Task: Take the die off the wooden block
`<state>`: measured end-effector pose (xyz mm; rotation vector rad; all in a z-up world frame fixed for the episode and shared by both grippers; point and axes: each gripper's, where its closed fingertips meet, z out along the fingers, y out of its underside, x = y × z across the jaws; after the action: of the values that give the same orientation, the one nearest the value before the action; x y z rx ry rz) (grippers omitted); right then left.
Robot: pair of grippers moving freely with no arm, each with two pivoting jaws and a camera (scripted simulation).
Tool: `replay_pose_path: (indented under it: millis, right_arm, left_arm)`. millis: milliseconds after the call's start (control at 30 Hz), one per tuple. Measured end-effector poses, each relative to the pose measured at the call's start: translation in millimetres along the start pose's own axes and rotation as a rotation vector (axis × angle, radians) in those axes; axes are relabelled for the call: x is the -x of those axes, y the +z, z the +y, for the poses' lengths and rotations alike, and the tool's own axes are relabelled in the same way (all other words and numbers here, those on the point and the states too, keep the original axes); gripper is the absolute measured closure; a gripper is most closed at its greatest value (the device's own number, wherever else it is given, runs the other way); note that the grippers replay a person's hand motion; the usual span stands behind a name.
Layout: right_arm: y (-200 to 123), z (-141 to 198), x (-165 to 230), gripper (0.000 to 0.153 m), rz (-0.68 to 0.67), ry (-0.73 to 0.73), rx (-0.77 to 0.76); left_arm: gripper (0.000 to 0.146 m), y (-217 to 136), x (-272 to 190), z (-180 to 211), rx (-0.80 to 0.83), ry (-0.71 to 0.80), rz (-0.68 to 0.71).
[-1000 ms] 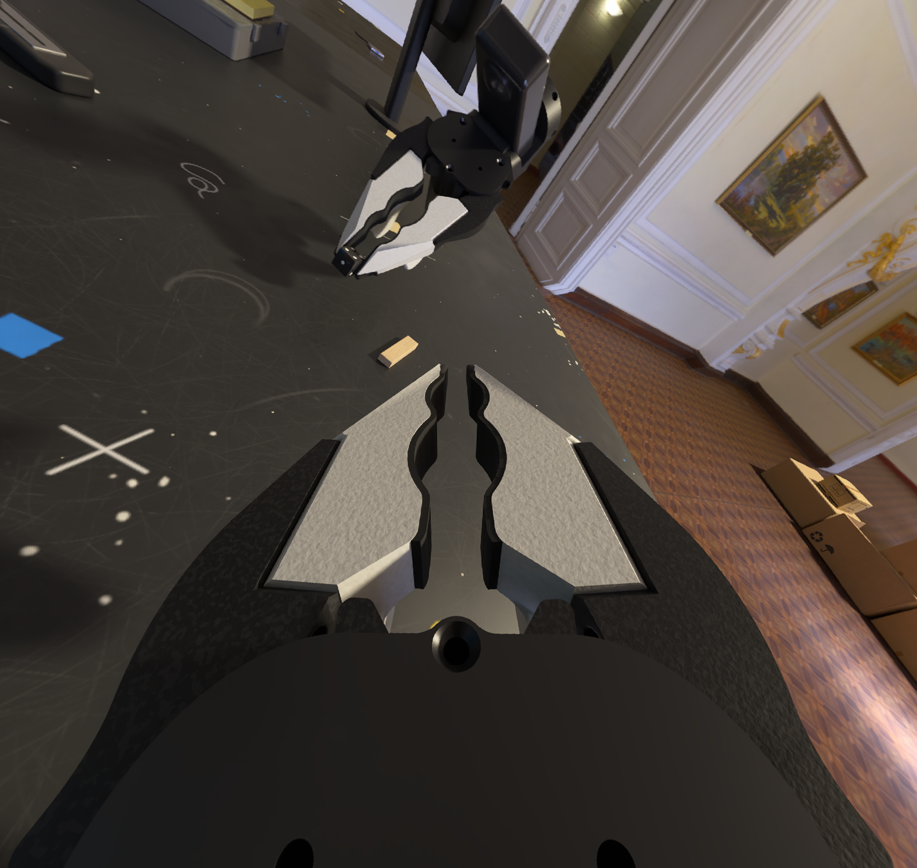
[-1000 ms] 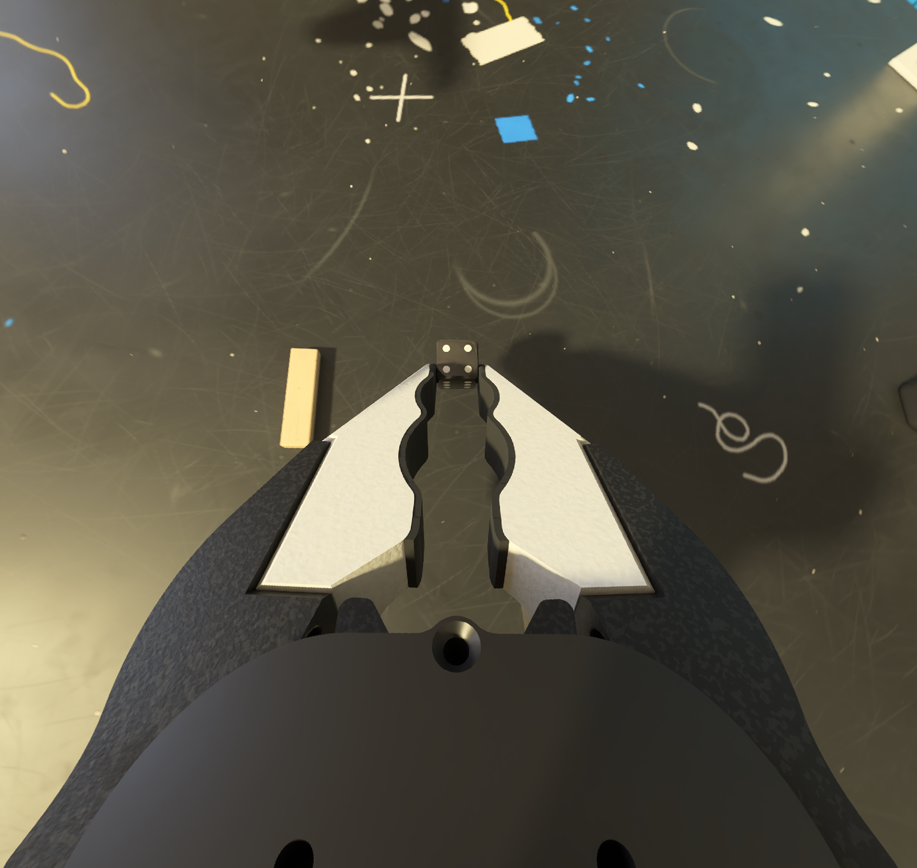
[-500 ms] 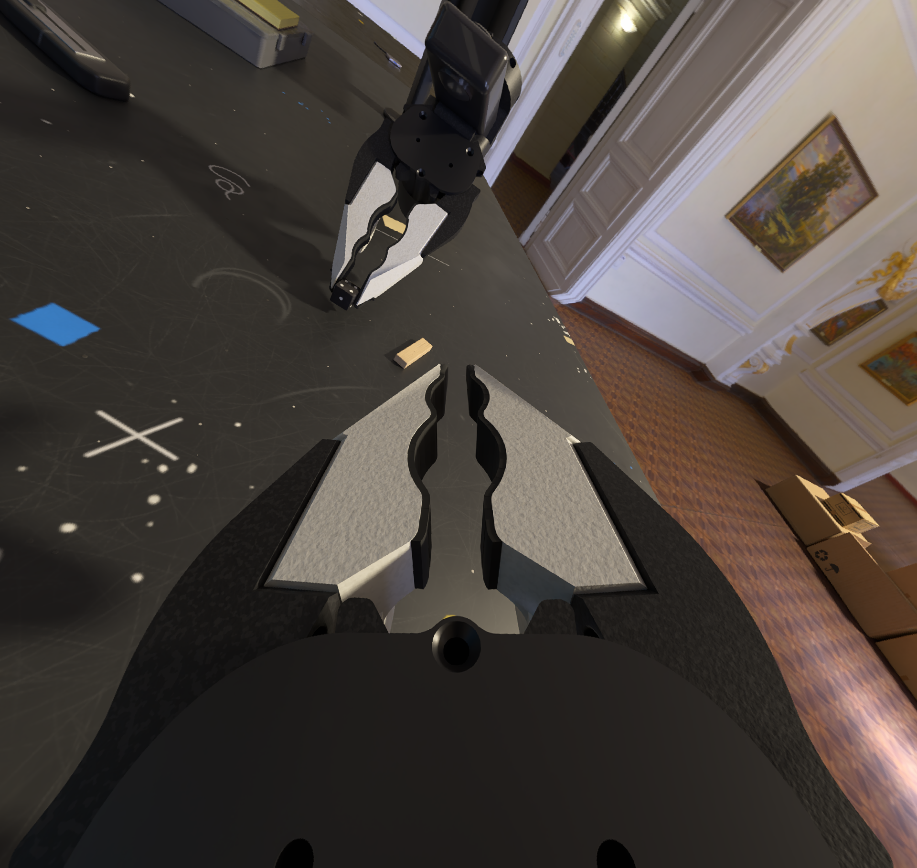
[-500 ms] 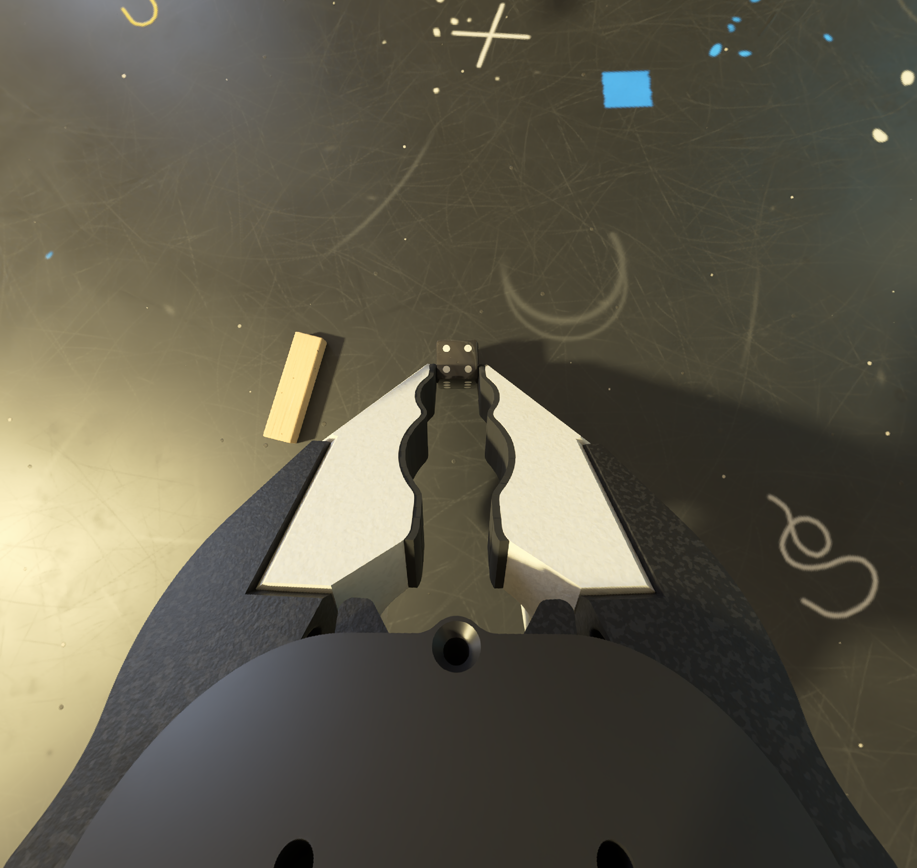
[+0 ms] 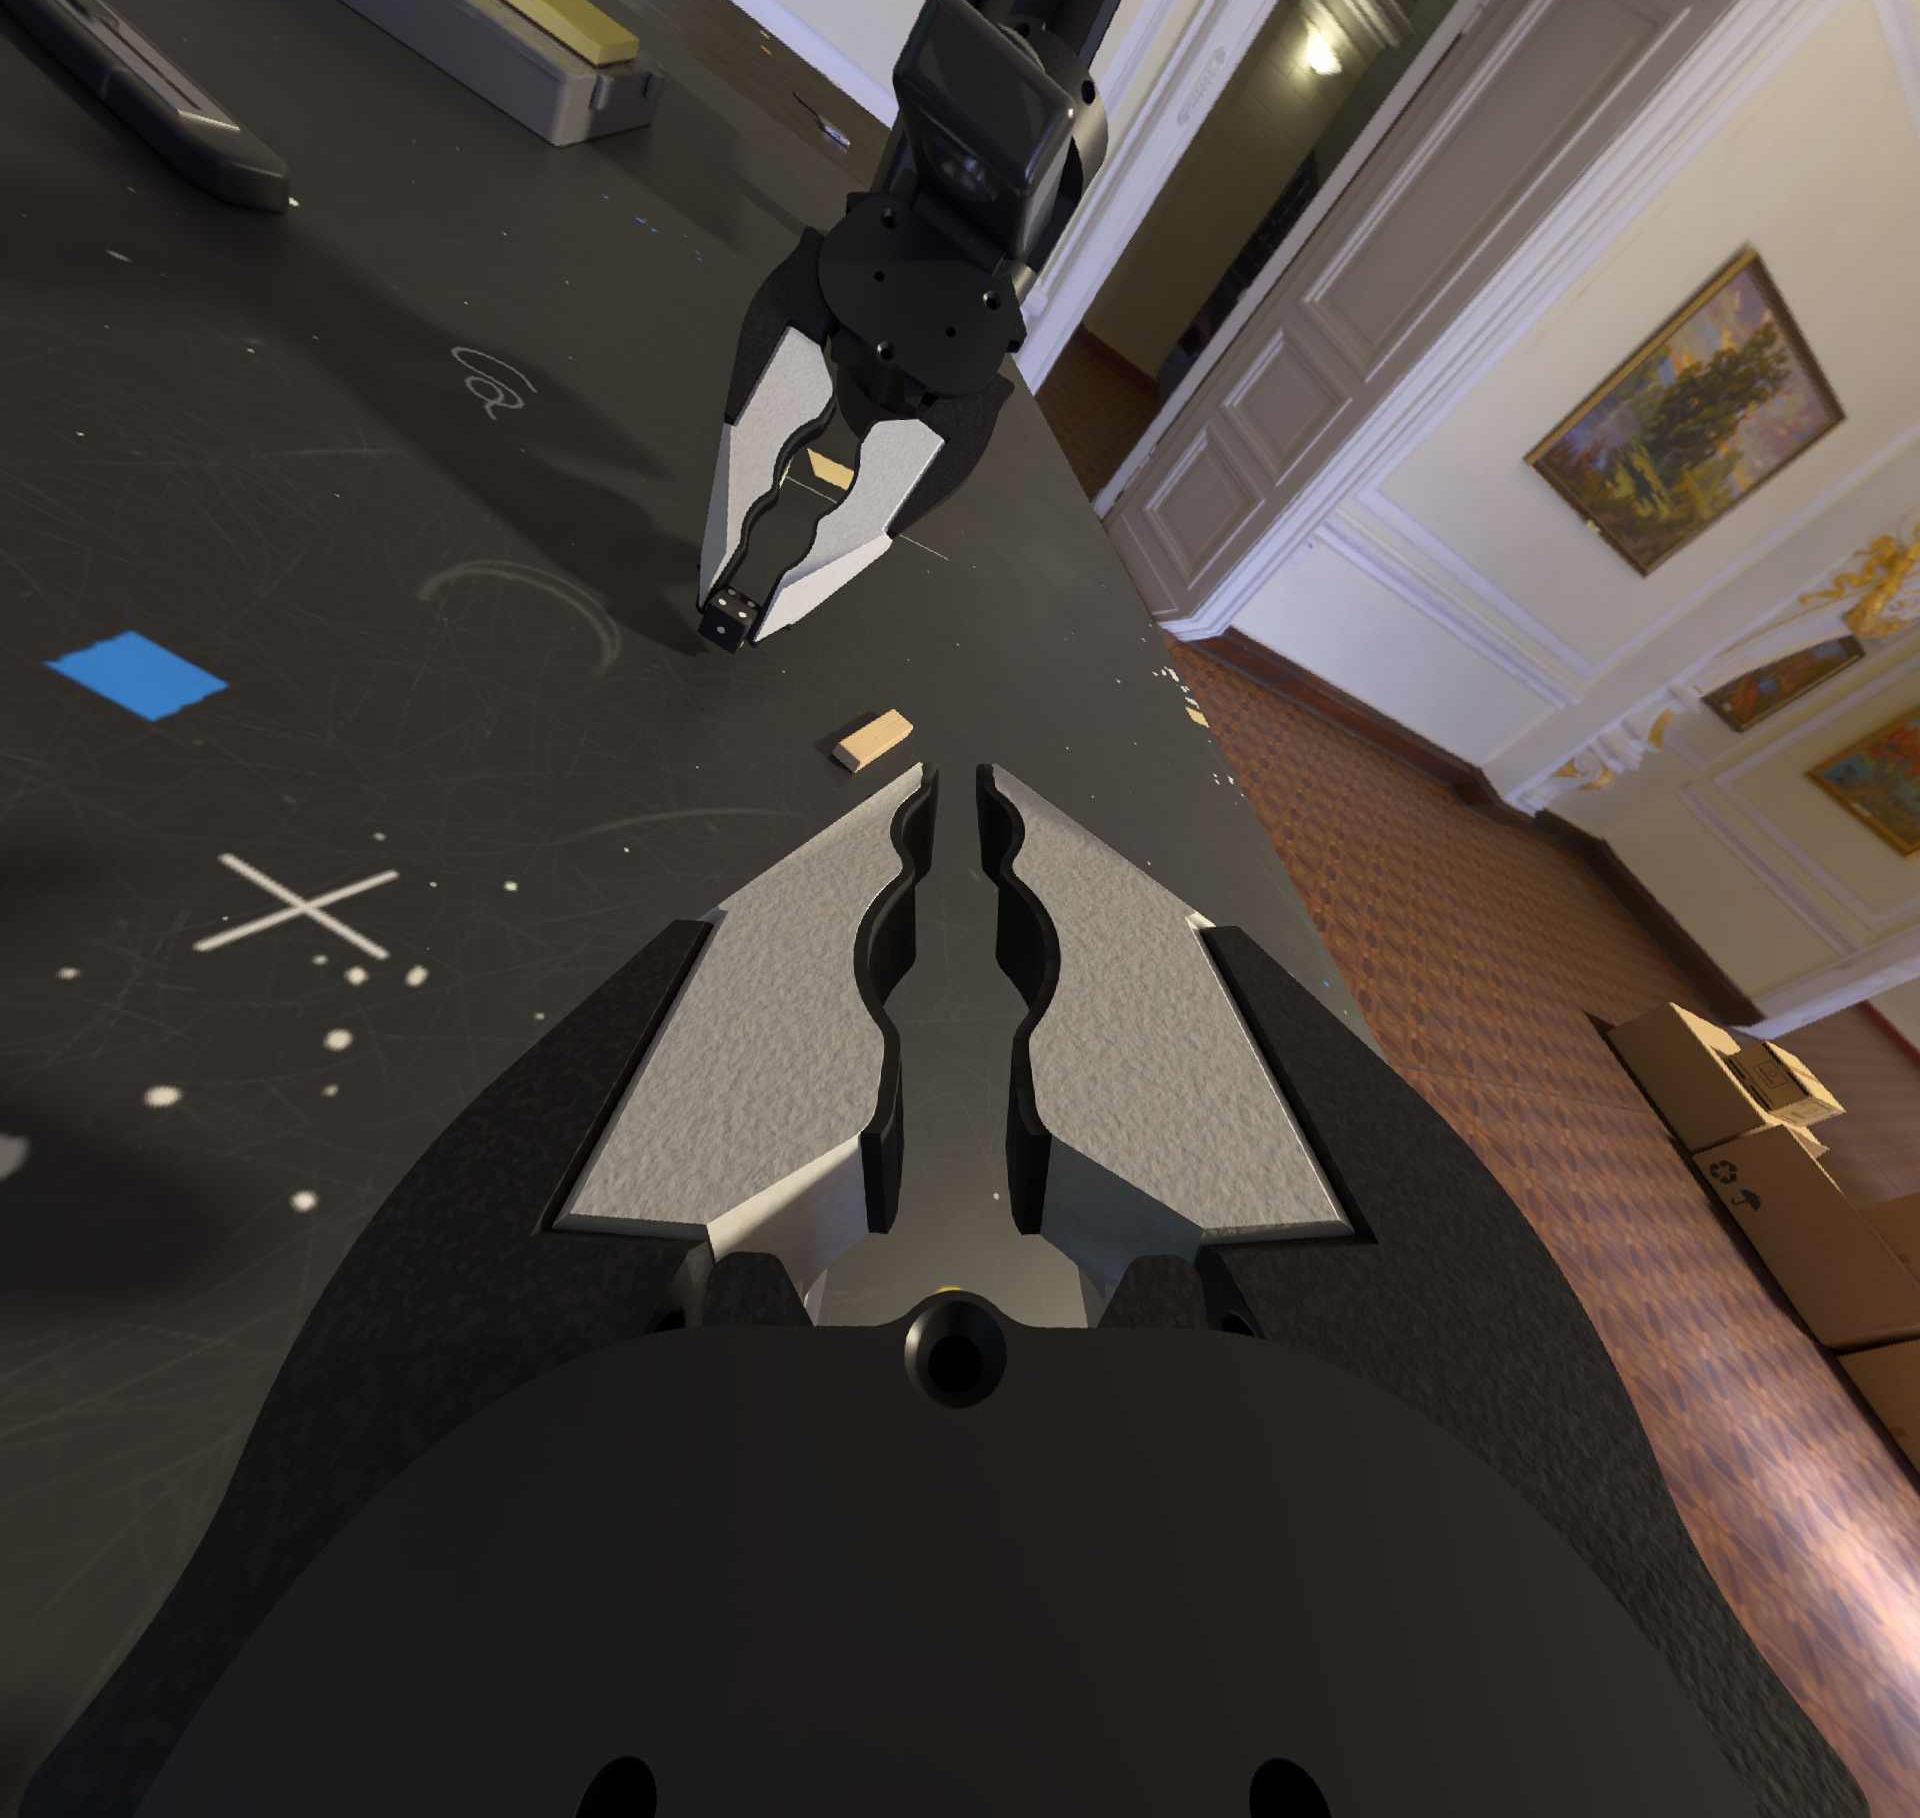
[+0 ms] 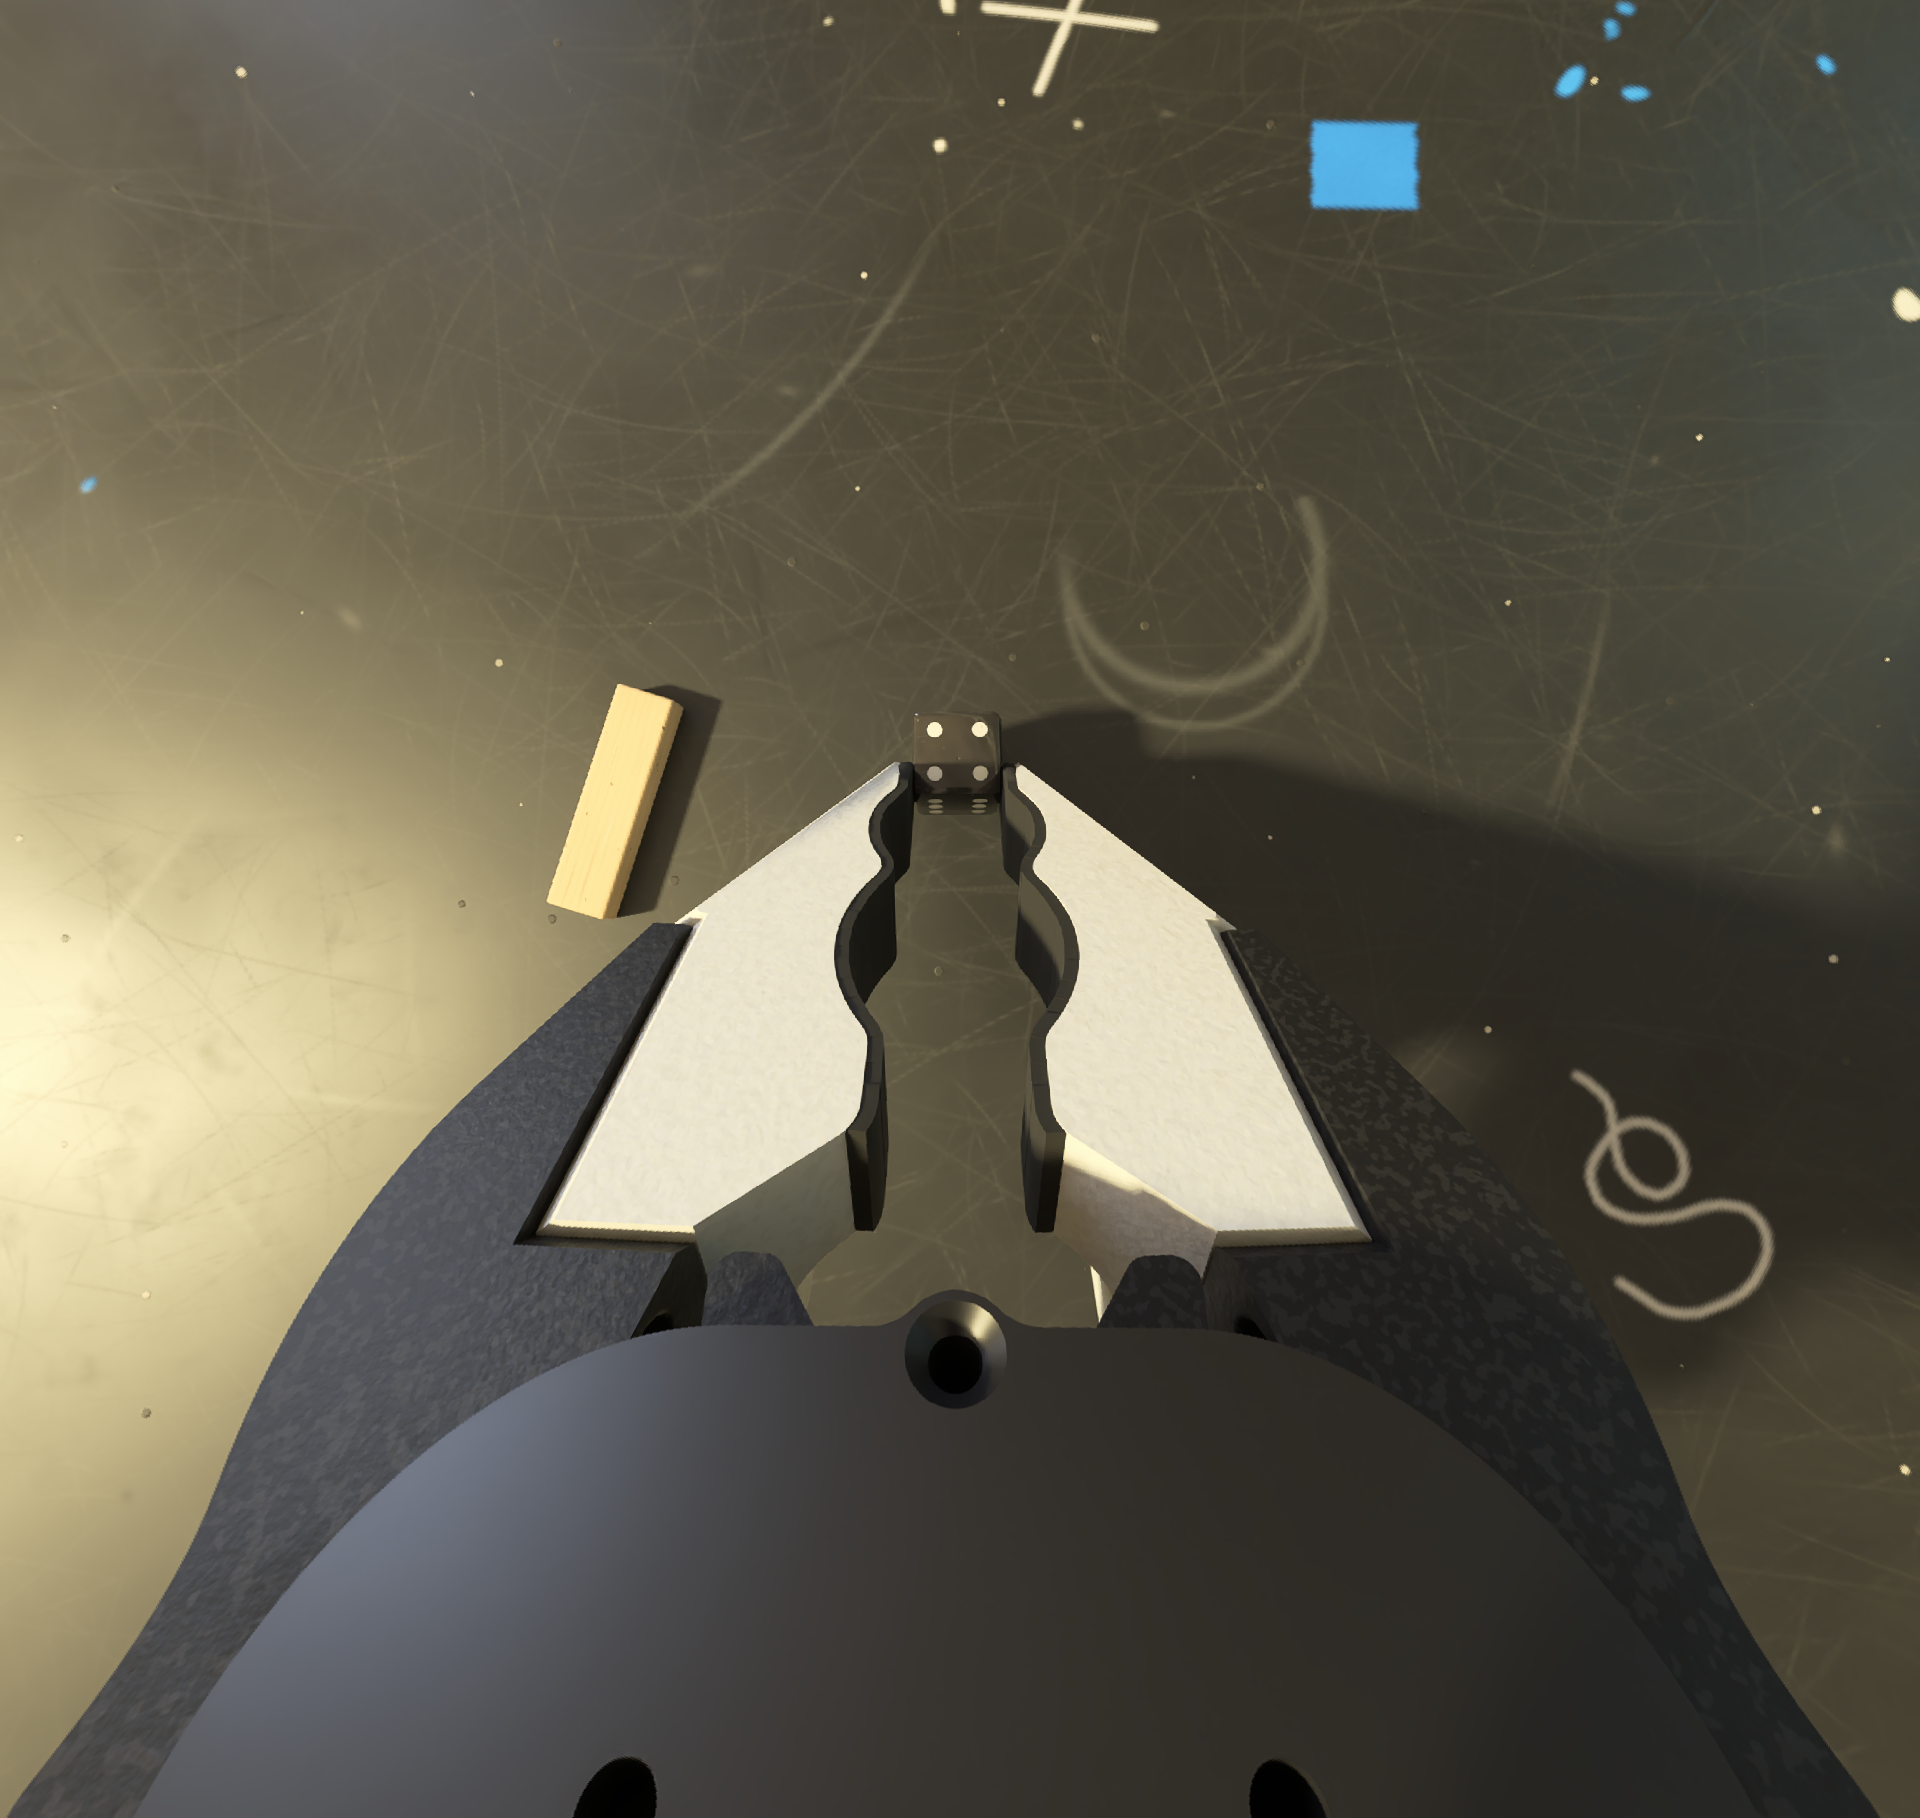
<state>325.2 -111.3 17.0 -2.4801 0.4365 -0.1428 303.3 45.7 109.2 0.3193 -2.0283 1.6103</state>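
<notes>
The black die (image 6: 957, 752) is sitting pinched between the fingertips of my right hand-held gripper (image 6: 957, 781), its base touching or just above the dark scratched surface (image 6: 623, 366); I cannot tell which. The wooden block (image 6: 615, 800) is lying flat just beside it, apart from it. My left hand-held gripper (image 5: 956, 781) is hovering near the block (image 5: 873, 738), holding nothing, its fingers leaving a narrow gap.
</notes>
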Motion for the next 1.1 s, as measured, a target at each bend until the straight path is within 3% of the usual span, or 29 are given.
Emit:
replay_pose_path:
  millis: [1100]
  right_arm:
    - [-0.2,-0.2,2.9,0.137,-0.013,-0.046,0.036]
  left_arm:
    - [0.139,-0.8,-0.3,-0.5,-0.003,-0.002,0.003]
